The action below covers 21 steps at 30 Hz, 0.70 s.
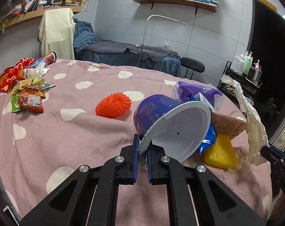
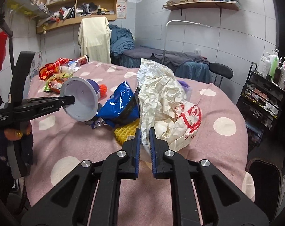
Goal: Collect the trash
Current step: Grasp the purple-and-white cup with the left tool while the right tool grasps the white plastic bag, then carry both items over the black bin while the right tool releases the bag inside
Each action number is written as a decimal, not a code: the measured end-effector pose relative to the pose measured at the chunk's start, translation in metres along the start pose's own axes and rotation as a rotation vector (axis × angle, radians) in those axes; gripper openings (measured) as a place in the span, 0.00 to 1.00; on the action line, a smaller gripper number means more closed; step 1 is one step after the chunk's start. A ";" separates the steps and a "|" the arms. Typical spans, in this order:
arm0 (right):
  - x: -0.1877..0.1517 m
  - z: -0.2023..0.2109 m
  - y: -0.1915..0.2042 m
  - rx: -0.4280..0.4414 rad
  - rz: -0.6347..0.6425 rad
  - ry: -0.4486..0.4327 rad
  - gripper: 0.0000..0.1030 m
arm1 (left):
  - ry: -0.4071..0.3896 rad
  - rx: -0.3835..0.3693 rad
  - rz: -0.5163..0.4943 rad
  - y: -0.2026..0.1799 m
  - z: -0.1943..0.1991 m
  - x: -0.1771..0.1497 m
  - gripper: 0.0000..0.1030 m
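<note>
Gripping the cup [image 1: 172,130] rim, the left gripper [image 1: 143,150] tilts it beside the bag [image 2: 161,101] whose edge the right gripper's [image 2: 144,141] jaws pinch, so next likely comes opening the bag to take it.

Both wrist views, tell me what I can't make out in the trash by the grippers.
- Yellow mesh sponge: left view, top hidden under the blue wrapper and the purple cup.
- Cream plastic bag: right view, it hides the trash behind it; its red print is too crumpled to read.
- Cup's outside label: left view, too small and blurred.
- Left gripper: right view, the fingertip inside the rim is hidden.
</note>
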State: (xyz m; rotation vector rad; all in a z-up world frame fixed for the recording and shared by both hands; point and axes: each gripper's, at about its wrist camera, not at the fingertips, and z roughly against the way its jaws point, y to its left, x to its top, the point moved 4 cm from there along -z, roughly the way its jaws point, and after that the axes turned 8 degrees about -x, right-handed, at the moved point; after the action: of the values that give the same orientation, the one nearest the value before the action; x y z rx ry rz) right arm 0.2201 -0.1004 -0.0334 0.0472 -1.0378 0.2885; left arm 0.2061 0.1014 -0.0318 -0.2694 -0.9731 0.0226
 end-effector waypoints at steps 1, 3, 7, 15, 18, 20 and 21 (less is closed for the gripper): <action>0.000 0.005 -0.003 -0.001 -0.012 -0.011 0.10 | -0.015 -0.005 0.001 -0.002 0.006 0.001 0.08; 0.001 0.015 -0.009 -0.007 -0.031 -0.031 0.10 | -0.045 -0.020 -0.003 -0.010 0.018 0.005 0.08; 0.005 0.039 -0.025 -0.023 -0.072 -0.081 0.10 | -0.086 -0.073 -0.029 -0.034 0.031 0.011 0.08; -0.007 0.072 -0.080 -0.138 -0.143 -0.112 0.10 | -0.060 -0.248 -0.128 -0.108 0.019 0.007 0.08; -0.018 0.080 -0.108 -0.200 -0.181 -0.099 0.10 | -0.040 -0.311 -0.176 -0.140 0.011 -0.001 0.08; -0.028 0.086 -0.128 -0.241 -0.209 -0.090 0.10 | -0.019 -0.358 -0.206 -0.163 0.004 -0.008 0.08; -0.033 0.089 -0.140 -0.268 -0.226 -0.083 0.10 | -0.009 -0.379 -0.215 -0.172 0.002 -0.011 0.08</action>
State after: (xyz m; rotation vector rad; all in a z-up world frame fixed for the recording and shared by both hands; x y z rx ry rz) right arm 0.1653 -0.2579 -0.0024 -0.0651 -1.1350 -0.0595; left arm 0.1814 -0.0656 0.0009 -0.5112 -1.0080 -0.3602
